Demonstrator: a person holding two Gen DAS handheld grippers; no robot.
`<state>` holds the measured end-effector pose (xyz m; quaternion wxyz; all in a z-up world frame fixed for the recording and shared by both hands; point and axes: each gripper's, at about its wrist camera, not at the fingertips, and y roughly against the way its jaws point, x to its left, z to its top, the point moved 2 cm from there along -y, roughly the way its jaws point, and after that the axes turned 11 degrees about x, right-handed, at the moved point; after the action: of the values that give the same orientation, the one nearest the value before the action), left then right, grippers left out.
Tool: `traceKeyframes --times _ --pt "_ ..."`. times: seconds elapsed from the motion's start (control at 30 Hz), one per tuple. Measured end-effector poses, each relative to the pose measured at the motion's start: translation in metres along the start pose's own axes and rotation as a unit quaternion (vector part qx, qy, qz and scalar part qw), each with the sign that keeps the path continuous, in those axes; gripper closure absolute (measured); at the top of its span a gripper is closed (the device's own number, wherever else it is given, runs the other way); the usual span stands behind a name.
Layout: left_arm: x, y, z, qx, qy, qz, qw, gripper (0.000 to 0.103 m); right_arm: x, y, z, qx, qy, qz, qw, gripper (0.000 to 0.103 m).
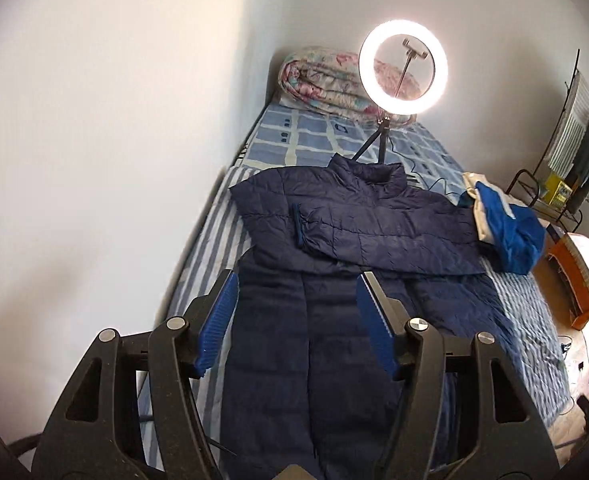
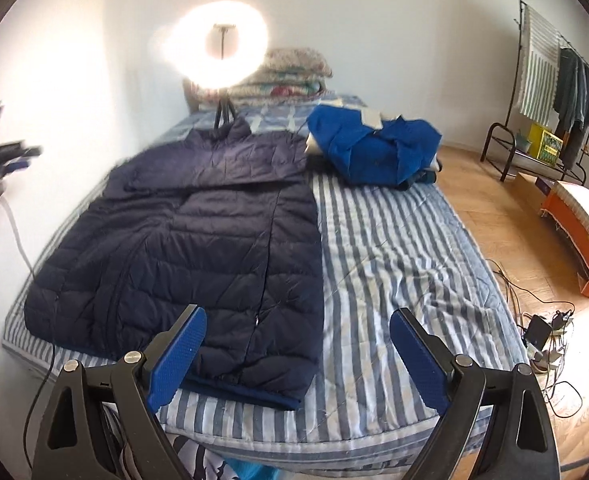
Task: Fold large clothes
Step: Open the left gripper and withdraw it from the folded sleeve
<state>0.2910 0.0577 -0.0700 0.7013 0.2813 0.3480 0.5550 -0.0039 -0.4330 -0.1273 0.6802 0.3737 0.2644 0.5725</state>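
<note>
Now the big bed (image 2: 394,248) carried a dark blue puffy jacket (image 2: 198,232) lying flat along its left edge, with one sleeve (image 1: 374,236) already folded across the chest. Both the left hand-held gripper (image 1: 296,320) and the right hand-held gripper (image 2: 298,356) hung wide and held nothing. I think the next move was grabbing the jacket's bottom hem to fold it up.

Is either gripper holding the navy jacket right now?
No: the left gripper and the right gripper both stand open and empty above the navy jacket, which lies flat on the bed.
</note>
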Motion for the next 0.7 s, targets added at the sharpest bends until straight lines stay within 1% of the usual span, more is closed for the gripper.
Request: traceKeyframes --times 0.1,0.17,0.2,0.23,0.3,0.33,0.43,0.5,0.53,0.6,0.63,0.7 --pt "0.010 0.045 -0.024 -0.009 -0.002 0.013 0.9999 0.038 -0.010 0.007 -0.002 -0.012 -0.006 0.011 1.000 0.009" --pt "0.017 0.071 -0.038 -0.013 -0.002 0.018 0.9998 0.038 -0.016 0.014 -0.002 -0.026 -0.011 0.029 0.999 0.009" --pt "0.021 0.082 -0.045 -0.014 -0.001 0.021 0.9997 0.036 -0.019 0.018 -0.002 -0.036 -0.012 0.035 0.999 0.009" --pt "0.024 0.090 -0.053 -0.014 0.002 0.025 0.9996 0.032 -0.022 0.021 -0.001 -0.049 -0.013 0.040 0.998 0.009" --pt "0.031 0.098 -0.070 -0.010 0.010 0.024 0.9996 0.029 -0.028 0.020 0.001 -0.058 -0.017 0.037 0.997 0.009" --pt "0.035 0.098 -0.080 -0.001 0.014 0.023 0.9996 0.029 -0.030 0.017 0.002 -0.059 -0.016 0.035 0.998 0.009" --pt "0.043 0.079 -0.113 0.035 0.022 0.015 0.9990 0.029 -0.035 0.002 0.003 -0.039 -0.008 0.022 0.999 0.009" --pt "0.050 0.061 -0.136 0.064 0.037 -0.001 0.9973 0.029 -0.038 -0.010 0.002 -0.023 0.000 0.021 1.000 0.009" --pt "0.051 0.049 -0.146 0.077 0.045 -0.008 0.9960 0.029 -0.038 -0.018 0.001 -0.011 0.008 0.026 1.000 0.010" --pt "0.057 0.027 -0.165 0.101 0.059 -0.016 0.9930 0.029 -0.039 -0.031 -0.002 0.012 0.026 0.027 0.999 0.017" --pt "0.057 0.017 -0.169 0.109 0.063 -0.018 0.9918 0.029 -0.039 -0.041 -0.003 0.029 0.035 0.022 0.999 0.018" --pt "0.065 -0.007 -0.183 0.132 0.092 -0.037 0.9863 0.029 -0.042 -0.056 -0.006 0.055 0.037 0.027 0.997 0.019"
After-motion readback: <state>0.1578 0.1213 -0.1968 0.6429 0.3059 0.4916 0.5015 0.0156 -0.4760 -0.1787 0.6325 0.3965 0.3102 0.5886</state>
